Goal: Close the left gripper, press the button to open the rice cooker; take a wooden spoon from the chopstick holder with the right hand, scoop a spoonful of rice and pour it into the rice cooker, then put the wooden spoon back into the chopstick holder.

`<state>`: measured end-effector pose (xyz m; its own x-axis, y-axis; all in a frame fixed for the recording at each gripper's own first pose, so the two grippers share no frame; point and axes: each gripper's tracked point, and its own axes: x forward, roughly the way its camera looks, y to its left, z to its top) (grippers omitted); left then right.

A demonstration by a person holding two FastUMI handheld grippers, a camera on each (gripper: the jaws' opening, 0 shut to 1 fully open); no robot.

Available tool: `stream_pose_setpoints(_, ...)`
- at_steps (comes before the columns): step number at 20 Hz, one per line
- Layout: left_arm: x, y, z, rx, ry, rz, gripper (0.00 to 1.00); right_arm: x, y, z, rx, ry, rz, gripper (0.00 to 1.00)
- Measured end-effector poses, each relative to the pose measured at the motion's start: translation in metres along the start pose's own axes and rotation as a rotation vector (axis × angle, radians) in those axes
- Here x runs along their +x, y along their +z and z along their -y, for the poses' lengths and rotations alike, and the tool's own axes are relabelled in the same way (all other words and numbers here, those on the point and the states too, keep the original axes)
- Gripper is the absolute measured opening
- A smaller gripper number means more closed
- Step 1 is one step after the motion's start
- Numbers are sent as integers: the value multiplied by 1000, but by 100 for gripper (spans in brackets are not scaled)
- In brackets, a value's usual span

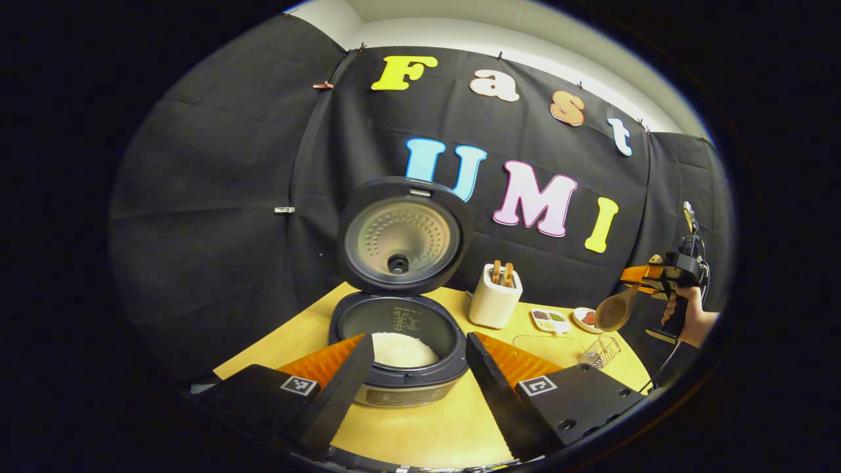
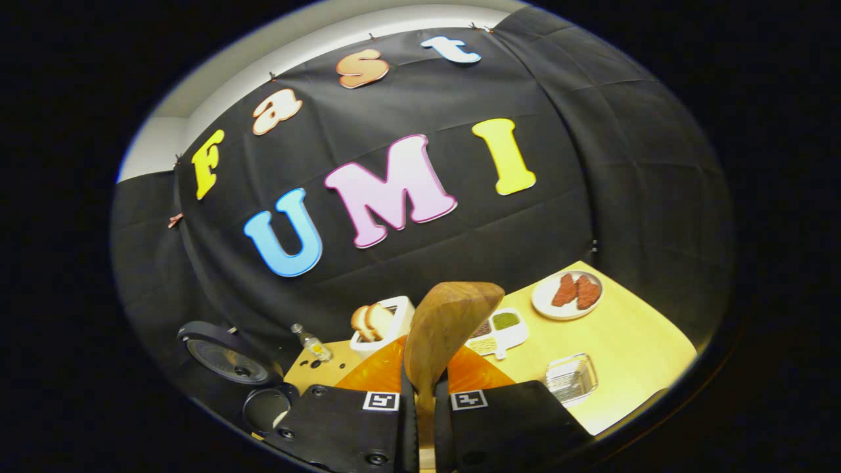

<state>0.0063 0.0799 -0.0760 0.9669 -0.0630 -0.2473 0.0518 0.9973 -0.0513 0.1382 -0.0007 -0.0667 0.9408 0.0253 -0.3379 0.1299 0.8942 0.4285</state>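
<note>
Rice cooker (image 1: pixel 399 341) on the yellow surface (image 1: pixel 420 427), lid (image 1: pixel 402 235) swung up and standing open behind the pot, white rice (image 1: pixel 402 349) lying in the inner bowl. Left gripper (image 1: pixel 412 387) low in front of the cooker, fingers spread wide, one on each side of the cooker's front, touching nothing. White chopstick holder (image 1: pixel 495 303) just right of the cooker in the left gripper view, wooden handles poking from its top. Further right: a small divided dish (image 1: pixel 550 320) of seasonings, a round plate (image 1: pixel 585 318) with reddish pieces, a small clear wire-like basket (image 1: pixel 600 351) near the surface edge. Right gripper (image 1: pixel 640 279) at the far right of that view, held aloft by a hand (image 1: pixel 696 322), wooden spoon (image 1: pixel 616 310) hanging from it, bowl downward and well above the surface. In the right gripper view, right gripper (image 2: pixel 426 420) with fingers narrow, both pressed on the spoon's handle, wooden spoon (image 2: pixel 447 328) bowl standing up ahead of the camera. Beyond it the chopstick holder (image 2: pixel 394 322), divided dish (image 2: pixel 502 332), plate (image 2: pixel 566 294) and clear basket (image 2: pixel 571 378) on the surface (image 2: pixel 631 348); rice cooker (image 2: pixel 263 407) and its raised lid (image 2: pixel 227 358) low at the left, a small bottle (image 2: pixel 309 341) beside them. Contents of the spoon bowl not discernible.
</note>
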Motion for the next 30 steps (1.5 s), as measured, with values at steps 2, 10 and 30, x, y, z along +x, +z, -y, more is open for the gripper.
stream_pose_setpoints(2, 5, 7, 14, 12, 4, 6, 95, 4, 7, 37, 1, -59, 17, 13)
stream_pose_setpoints(10, 4, 23, 46, 47, 115, 31, 95, 38, 3, 152, 100, -221, 17, 14)
stream_pose_setpoints(30, 22, 140, 34, 112, 361, 278, 95, 89, -95, 210, 150, -257, -178, 23)
